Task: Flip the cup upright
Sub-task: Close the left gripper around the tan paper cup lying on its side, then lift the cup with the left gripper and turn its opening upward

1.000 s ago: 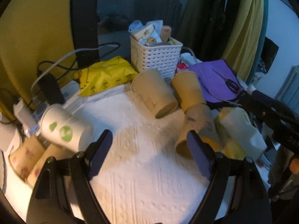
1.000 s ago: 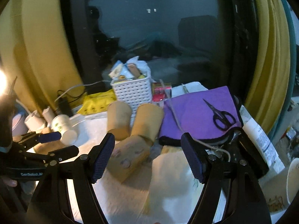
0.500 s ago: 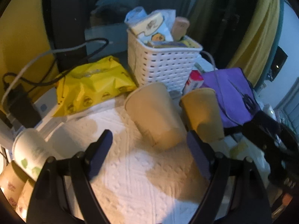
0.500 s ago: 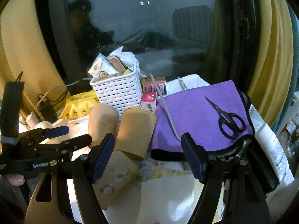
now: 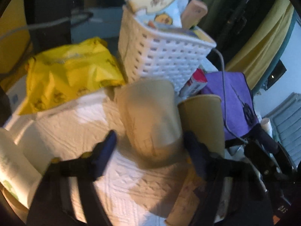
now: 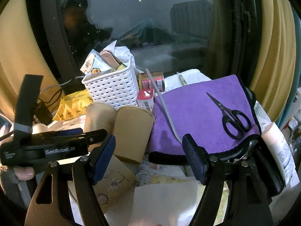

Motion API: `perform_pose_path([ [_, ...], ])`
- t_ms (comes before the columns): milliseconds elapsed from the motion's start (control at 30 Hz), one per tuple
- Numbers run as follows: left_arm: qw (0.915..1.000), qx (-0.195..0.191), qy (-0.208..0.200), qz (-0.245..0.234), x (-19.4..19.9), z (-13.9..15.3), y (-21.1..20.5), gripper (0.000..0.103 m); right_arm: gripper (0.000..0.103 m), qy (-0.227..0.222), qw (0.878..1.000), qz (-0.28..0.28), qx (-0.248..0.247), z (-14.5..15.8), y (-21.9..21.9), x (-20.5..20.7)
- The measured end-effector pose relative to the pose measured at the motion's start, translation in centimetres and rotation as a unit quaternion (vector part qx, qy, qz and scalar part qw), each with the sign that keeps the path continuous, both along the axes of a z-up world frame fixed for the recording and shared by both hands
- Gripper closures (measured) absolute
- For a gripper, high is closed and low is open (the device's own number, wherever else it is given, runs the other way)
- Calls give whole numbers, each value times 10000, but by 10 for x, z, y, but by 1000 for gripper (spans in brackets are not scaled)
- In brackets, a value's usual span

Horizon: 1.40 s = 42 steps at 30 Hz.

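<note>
Two tan paper cups stand upside down on the white paper towel [image 5: 79,124]. In the left wrist view the nearer cup [image 5: 150,120] sits between the open fingers of my left gripper [image 5: 150,143], near its narrow top end; the pads do not touch it. The second cup [image 5: 203,120] stands just right of it. A third tan cup with cartoon prints [image 6: 112,182] lies on its side in front. In the right wrist view the two cups [image 6: 99,118] [image 6: 133,130] stand behind my open, empty right gripper [image 6: 148,154], with the left gripper [image 6: 56,143] reaching in from the left.
A white basket [image 5: 161,56] full of items stands right behind the cups. A yellow packet [image 5: 71,77] lies to its left. A purple cloth [image 6: 203,113] with black scissors [image 6: 231,118] and a grey cable lies to the right. A white cup [image 5: 13,165] lies at the left.
My left gripper has moved forward and now straddles the nearer upside-down cup. My right gripper has moved forward a little. Both stay open.
</note>
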<state>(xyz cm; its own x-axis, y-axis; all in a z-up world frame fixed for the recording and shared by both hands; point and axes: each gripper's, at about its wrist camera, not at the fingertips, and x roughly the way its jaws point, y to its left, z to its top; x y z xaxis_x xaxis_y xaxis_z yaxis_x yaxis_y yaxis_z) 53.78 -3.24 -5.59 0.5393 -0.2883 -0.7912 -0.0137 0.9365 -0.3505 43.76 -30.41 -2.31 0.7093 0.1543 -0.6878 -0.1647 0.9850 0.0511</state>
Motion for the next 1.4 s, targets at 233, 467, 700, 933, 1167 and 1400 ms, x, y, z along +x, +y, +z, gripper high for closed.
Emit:
perform_pose_path([
  [233, 10000, -54, -6, -55, -6, 1, 5, 41, 27, -15, 10000, -94, -5, 6, -5, -2],
  [467, 9998, -75, -169, -115, -29, 20, 12, 42, 27, -67, 9999, -113, 2, 16, -4, -13],
  [700, 9982, 102, -566, -162, -75, 53, 13, 42, 27, -195, 9998, -50, 54, 35, 4, -40],
  [933, 9948, 250, -953, -247, -129, 80, 4, 42, 27, -314, 9994, 49, 120, 53, 14, -77],
  [1167, 9927, 320, -1113, -329, -194, 88, 8, 42, 27, -374, 9990, 204, 137, 63, 28, -122],
  [1400, 9930, 188, -1121, -319, -247, 83, 15, 42, 27, -402, 9984, 393, 60, 64, 45, -168],
])
